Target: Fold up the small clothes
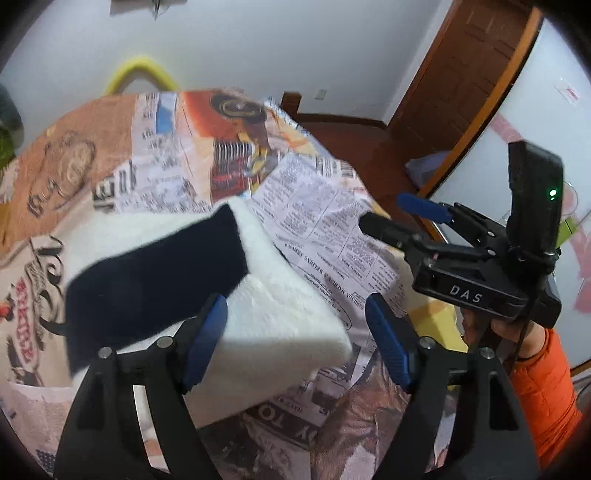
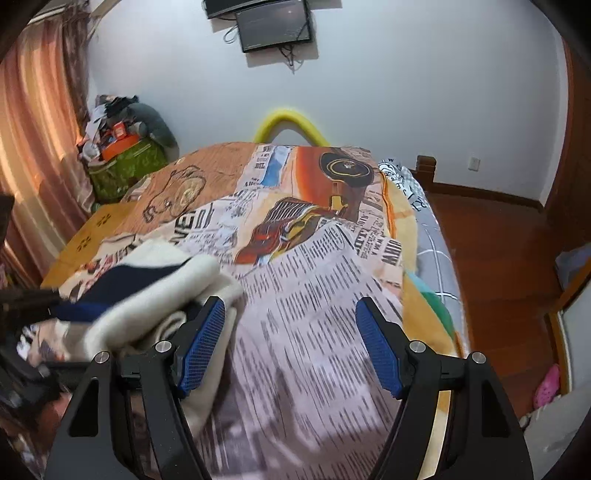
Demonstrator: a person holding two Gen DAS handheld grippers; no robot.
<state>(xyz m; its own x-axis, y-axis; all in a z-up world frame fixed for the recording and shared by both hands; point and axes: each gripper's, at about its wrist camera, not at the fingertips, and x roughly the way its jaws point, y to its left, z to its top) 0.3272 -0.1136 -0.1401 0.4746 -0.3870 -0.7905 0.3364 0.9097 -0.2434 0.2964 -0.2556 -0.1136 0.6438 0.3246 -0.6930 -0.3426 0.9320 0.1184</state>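
Note:
A folded white fleece garment (image 1: 273, 314) with a dark navy band (image 1: 155, 273) lies on the newspaper-print bedspread (image 1: 317, 221). My left gripper (image 1: 295, 343) is open, its left pad against the garment's near edge, its right pad clear of it. My right gripper (image 2: 290, 347) is open and empty over the bedspread (image 2: 314, 295); the garment (image 2: 147, 291) lies just left of its left finger. The right gripper also shows in the left wrist view (image 1: 391, 212), open, to the right of the garment.
A yellow curved rail (image 2: 291, 118) stands at the bed's far end. A cluttered green box (image 2: 122, 162) sits at the far left by the curtain. Wooden floor (image 2: 498, 258) lies right of the bed. A screen (image 2: 273, 24) hangs on the wall.

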